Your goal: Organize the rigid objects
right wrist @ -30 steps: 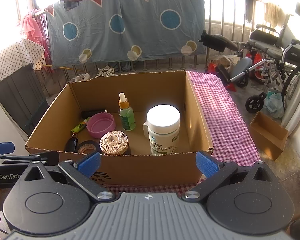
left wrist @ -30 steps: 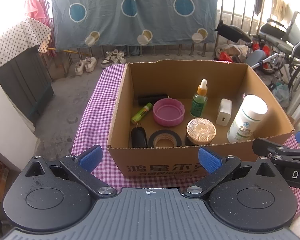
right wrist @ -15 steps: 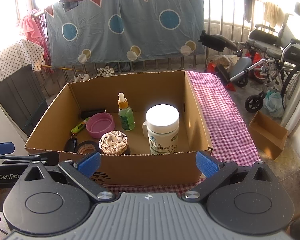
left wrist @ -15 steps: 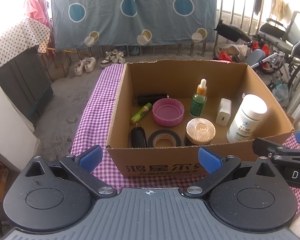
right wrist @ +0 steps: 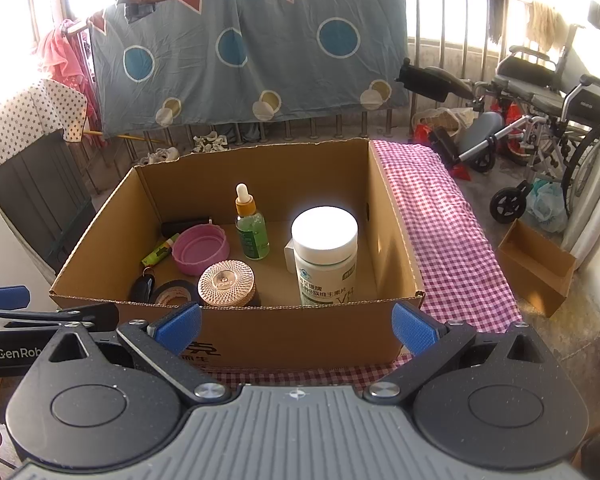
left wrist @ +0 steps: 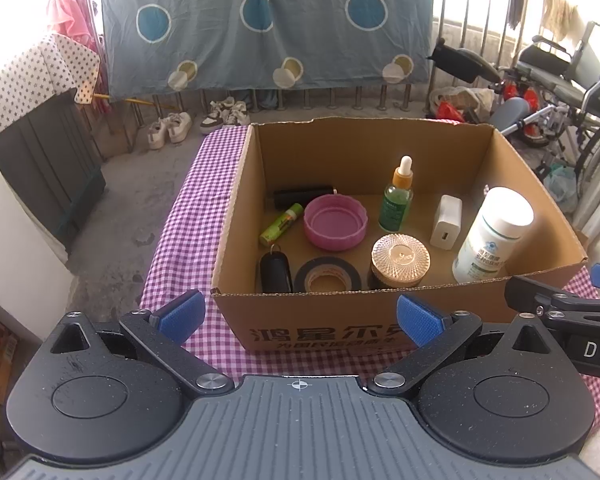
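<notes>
Both grippers are hanging just short of the box (left wrist: 340,320), which is sitting on the checked cloth (left wrist: 188,216). The left gripper (left wrist: 296,314) and right gripper (right wrist: 296,320) are both spread wide and holding nothing. Inside are lying the bottle (right wrist: 326,256), dropper (left wrist: 398,196), pink lid (left wrist: 335,222), tape (left wrist: 326,278), jar (left wrist: 400,258) and charger (left wrist: 445,222). This is probably the pause before a pick: next, one gripper needs reaching over the near wall and closing on one item.
</notes>
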Motion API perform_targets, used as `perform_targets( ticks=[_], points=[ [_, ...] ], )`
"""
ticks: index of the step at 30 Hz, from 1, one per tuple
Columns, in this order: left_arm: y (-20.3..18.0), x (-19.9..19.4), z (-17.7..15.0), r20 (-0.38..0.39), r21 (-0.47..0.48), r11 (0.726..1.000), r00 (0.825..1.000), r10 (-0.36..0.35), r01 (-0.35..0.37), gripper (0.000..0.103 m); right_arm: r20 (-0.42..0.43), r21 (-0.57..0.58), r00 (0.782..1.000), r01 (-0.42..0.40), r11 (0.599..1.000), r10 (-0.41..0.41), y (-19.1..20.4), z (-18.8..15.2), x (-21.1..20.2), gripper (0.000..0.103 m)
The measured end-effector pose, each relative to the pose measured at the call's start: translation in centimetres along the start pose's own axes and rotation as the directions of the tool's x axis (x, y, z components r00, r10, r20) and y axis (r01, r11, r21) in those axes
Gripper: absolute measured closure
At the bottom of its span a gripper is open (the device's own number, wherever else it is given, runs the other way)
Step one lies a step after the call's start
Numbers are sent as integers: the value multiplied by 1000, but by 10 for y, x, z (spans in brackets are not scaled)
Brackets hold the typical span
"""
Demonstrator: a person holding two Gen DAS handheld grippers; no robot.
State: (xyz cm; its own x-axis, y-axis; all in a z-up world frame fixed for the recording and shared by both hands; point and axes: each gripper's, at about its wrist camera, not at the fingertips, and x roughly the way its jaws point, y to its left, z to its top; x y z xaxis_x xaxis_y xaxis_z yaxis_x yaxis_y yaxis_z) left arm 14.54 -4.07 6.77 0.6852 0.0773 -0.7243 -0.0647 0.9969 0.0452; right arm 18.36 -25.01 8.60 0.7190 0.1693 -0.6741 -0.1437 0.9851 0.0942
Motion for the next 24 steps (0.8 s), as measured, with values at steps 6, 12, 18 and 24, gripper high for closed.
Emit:
perform_targets(
  ticks=[6,12,18,24],
  points=[
    [0,0,-1,1,0,1000,1000,1,-1,0,1,0,1000,0,1000,0,0,0,0,0],
    [0,0,-1,2,-1,1000,1000,0,0,0,1,0,1000,1,1000,-1,0,0,0,0],
    [-1,-1,-1,4,-1,1000,1000,2,-2,0,3,-1,1000,1,1000,-1,1,2,-1,0],
    [-1,-2,-1,6,0,1000,1000,3,-3,0,4,-1,1000,1,1000,-1,1,2,-1,0]
  ],
)
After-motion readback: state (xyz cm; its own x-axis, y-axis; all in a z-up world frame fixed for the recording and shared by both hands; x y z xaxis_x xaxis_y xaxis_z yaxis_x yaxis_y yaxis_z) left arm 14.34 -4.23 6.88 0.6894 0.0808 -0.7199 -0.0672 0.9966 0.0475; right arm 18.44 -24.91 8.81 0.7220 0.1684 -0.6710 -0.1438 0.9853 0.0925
